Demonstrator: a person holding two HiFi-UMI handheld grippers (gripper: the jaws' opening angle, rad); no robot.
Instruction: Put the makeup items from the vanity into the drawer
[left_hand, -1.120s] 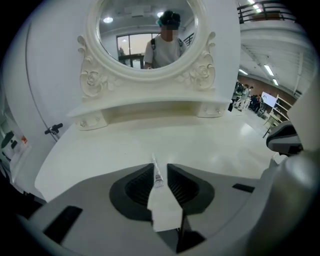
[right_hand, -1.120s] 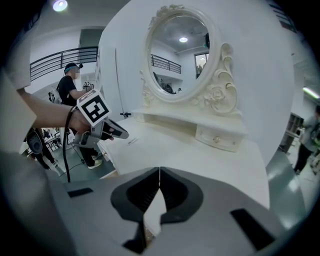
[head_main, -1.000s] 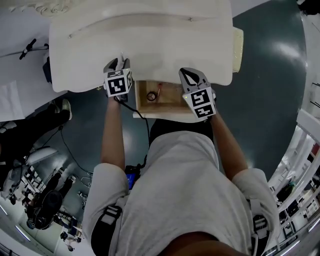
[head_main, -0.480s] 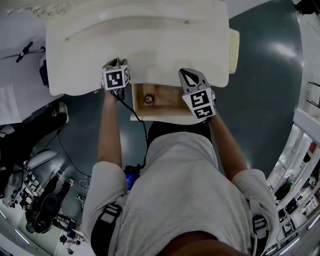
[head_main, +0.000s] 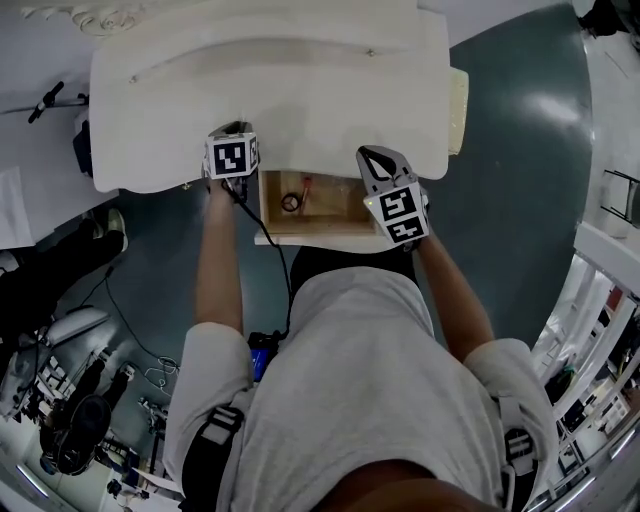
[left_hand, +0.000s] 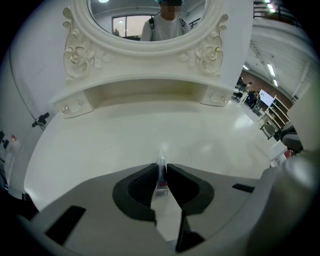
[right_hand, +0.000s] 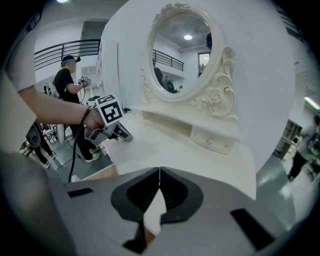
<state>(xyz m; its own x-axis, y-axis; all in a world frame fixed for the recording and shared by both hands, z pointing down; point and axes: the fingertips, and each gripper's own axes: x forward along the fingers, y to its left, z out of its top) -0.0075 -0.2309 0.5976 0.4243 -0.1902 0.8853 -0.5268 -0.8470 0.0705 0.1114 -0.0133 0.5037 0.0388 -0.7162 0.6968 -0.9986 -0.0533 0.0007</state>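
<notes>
A small clear makeup tube (left_hand: 161, 186) with a red label lies on the white vanity top (left_hand: 150, 135). My left gripper (left_hand: 160, 169) has just been closing, and its pads now press on the tube from both sides. In the head view the left gripper (head_main: 232, 132) sits at the vanity's front left edge. The wooden drawer (head_main: 340, 222) stands pulled out below, holding a dark ring (head_main: 290, 203) and a small red item (head_main: 305, 184). My right gripper (head_main: 373, 160) hovers over the drawer's right end, shut and with nothing in it (right_hand: 159, 172).
An oval mirror (right_hand: 182, 50) in a carved frame stands at the back of the vanity, above a small drawer with a knob (right_hand: 210, 141). A person (right_hand: 67, 85) stands in the background. Cables and gear lie on the dark floor (head_main: 100, 330) to the left.
My left gripper sank a little onto the vanity's front left edge and its jaws closed on the tube. The right gripper stayed over the drawer.
</notes>
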